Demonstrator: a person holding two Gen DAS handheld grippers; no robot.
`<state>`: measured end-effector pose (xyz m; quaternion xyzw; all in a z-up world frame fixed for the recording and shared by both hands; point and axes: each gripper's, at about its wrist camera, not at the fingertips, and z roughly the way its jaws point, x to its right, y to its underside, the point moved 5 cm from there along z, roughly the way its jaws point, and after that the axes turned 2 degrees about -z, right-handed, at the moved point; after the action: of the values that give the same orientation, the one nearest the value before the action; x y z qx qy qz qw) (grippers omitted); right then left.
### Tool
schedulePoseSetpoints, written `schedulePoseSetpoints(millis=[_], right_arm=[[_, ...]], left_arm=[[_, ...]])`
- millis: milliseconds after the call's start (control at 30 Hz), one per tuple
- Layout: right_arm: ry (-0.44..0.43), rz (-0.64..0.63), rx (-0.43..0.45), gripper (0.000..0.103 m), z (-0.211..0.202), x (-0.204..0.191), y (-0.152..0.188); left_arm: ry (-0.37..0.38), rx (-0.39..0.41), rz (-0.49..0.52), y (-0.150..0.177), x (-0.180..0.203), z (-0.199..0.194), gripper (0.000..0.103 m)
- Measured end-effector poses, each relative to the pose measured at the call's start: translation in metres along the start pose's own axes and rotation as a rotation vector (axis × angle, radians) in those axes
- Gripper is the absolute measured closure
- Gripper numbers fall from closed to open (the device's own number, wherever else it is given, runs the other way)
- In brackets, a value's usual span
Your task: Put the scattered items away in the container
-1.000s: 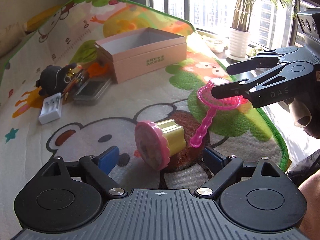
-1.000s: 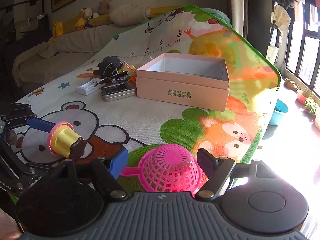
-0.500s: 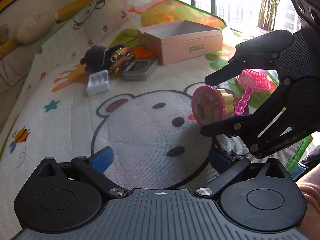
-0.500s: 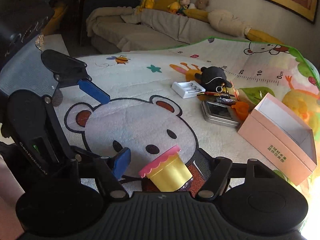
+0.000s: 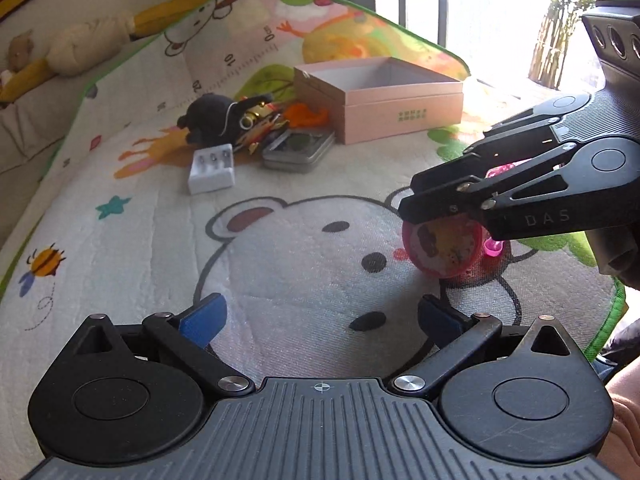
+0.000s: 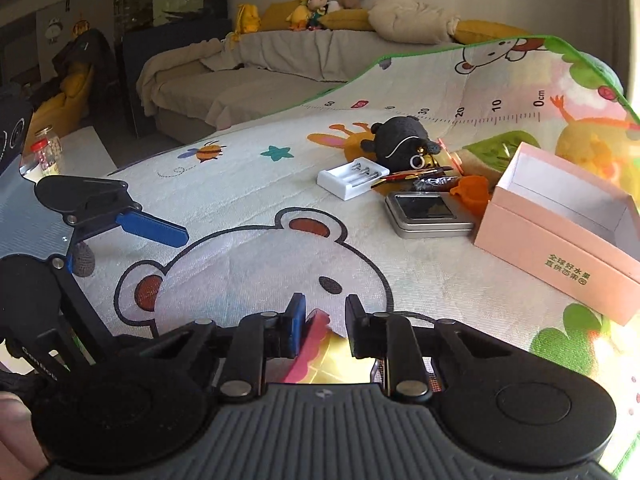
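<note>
A yellow cup with a pink scalloped lid [image 5: 442, 246] lies on its side on the bear-print mat. My right gripper [image 6: 322, 330] is shut on the cup [image 6: 320, 354]; it also shows from the side in the left wrist view [image 5: 420, 196]. My left gripper [image 5: 320, 316] is open and empty, low over the mat, left of the cup. The open pink box [image 5: 380, 100] stands at the far side, empty inside [image 6: 560, 216]. A pink strainer [image 5: 500, 170] is mostly hidden behind the right gripper.
Beside the box lie a black plush toy [image 5: 216, 120], a white battery charger [image 5: 212, 168], a silver tin [image 5: 298, 148], an orange item [image 5: 306, 114] and small bits. A sofa with stuffed toys [image 6: 320, 4] stands behind. The mat's green edge [image 5: 608, 320] is at the right.
My right gripper has closed from open onto the cup. The left gripper has drawn back to the left, still open.
</note>
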<state>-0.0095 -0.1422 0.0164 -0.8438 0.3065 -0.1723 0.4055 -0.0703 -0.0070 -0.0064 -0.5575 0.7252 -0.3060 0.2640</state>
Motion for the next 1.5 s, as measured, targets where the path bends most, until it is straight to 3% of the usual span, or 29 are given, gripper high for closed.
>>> schedulePoseSetpoints(millis=[100,233,400,633,700,767,933,1133,1267,1300,1333,1367,1500], right_arm=[[0.066,-0.013,0.019,0.063,-0.014,0.006,0.006],[0.075,0.007,0.008,0.063,-0.023,0.012,0.015],[0.045,0.162,0.0,0.063,-0.035,0.036,0.02],[0.11,0.136,0.018,0.062,-0.062,0.043,0.035],[0.134,0.119,0.016,0.048,-0.066,0.044,0.037],[0.152,0.099,0.015,0.042,-0.067,0.044,0.039],[0.143,0.075,0.02,0.04,-0.068,0.041,0.034],[0.064,0.042,0.036,0.031,-0.053,0.025,0.019],[0.027,0.07,-0.045,0.031,-0.025,0.027,0.02],[0.01,0.072,-0.062,0.034,-0.02,0.027,0.021],[0.001,0.067,-0.073,0.047,-0.017,0.026,0.021],[-0.006,0.055,-0.082,0.047,-0.015,0.023,0.02],[-0.013,0.043,-0.02,0.047,-0.011,0.015,0.011]], left_arm=[[-0.013,-0.008,0.001,-0.004,0.002,0.005,0.0],[-0.028,-0.016,0.001,-0.009,0.004,0.008,0.0],[-0.028,-0.013,0.011,-0.013,0.007,0.008,0.0],[-0.026,-0.021,0.032,-0.015,0.014,0.014,0.0],[-0.023,-0.021,0.038,-0.016,0.016,0.014,0.0],[-0.022,-0.023,0.043,-0.015,0.017,0.014,0.0],[-0.021,-0.026,0.047,-0.015,0.018,0.015,0.0],[-0.02,-0.038,0.059,-0.01,0.018,0.017,0.0],[0.003,-0.029,0.074,-0.007,0.019,0.012,0.0],[0.009,-0.026,0.076,-0.006,0.019,0.011,0.0],[0.015,-0.024,0.078,-0.005,0.019,0.01,0.0],[0.021,-0.021,0.079,-0.005,0.019,0.009,0.0],[0.037,-0.013,0.075,-0.005,0.02,0.009,0.0]])
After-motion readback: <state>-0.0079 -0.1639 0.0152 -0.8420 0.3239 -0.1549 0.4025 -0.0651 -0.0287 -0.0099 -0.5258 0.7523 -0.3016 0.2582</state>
